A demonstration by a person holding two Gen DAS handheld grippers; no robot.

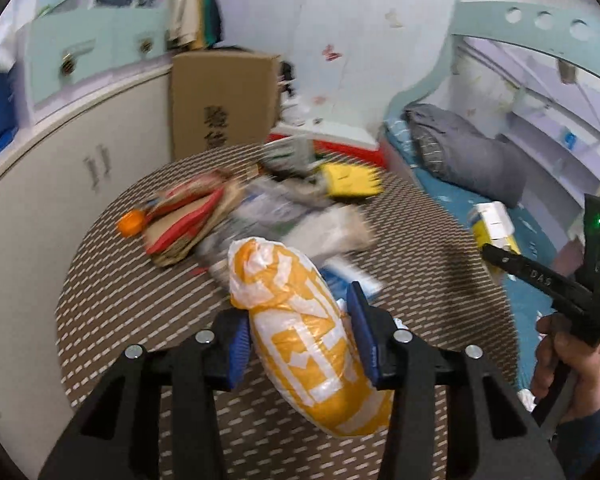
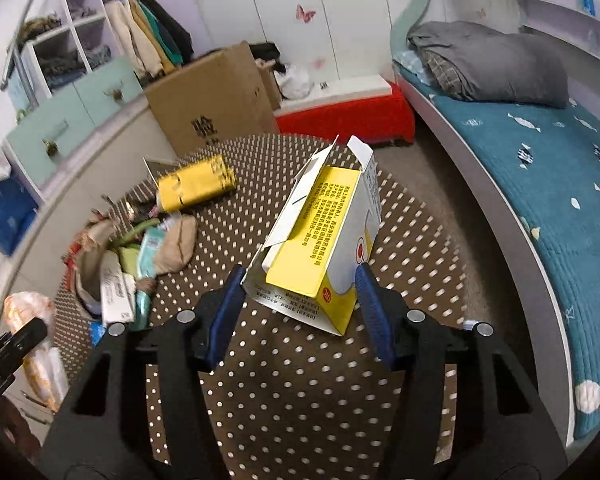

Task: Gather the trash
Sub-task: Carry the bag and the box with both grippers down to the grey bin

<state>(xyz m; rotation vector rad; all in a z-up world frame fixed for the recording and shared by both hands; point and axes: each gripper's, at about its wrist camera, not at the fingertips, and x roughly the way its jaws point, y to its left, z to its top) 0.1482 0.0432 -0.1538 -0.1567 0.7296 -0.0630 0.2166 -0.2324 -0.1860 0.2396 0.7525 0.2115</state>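
Observation:
An orange-and-white plastic bag (image 1: 300, 320), stuffed and tied, sits between the blue pads of my left gripper (image 1: 300, 340), which is shut on it above the round dotted mat (image 1: 120, 300). My right gripper (image 2: 298, 308) is shut on a yellow-and-white carton (image 2: 324, 240) with its top flaps open, held tilted over the mat (image 2: 300, 380). In the left wrist view the right gripper (image 1: 540, 280) shows at the right with a hand (image 1: 568, 368) on it and the carton (image 1: 494, 224) at its tip. The left gripper (image 2: 12, 344) and its bag (image 2: 36, 336) appear at the lower left of the right wrist view.
A pile of loose trash (image 2: 140, 256) lies on the mat's left side, with a yellow packet (image 2: 196, 188) behind it. A cardboard box (image 2: 216, 100) and a red box (image 2: 348, 116) stand beyond the mat. A bed with a teal cover (image 2: 520, 184) runs along the right, cabinets (image 1: 60, 200) along the left.

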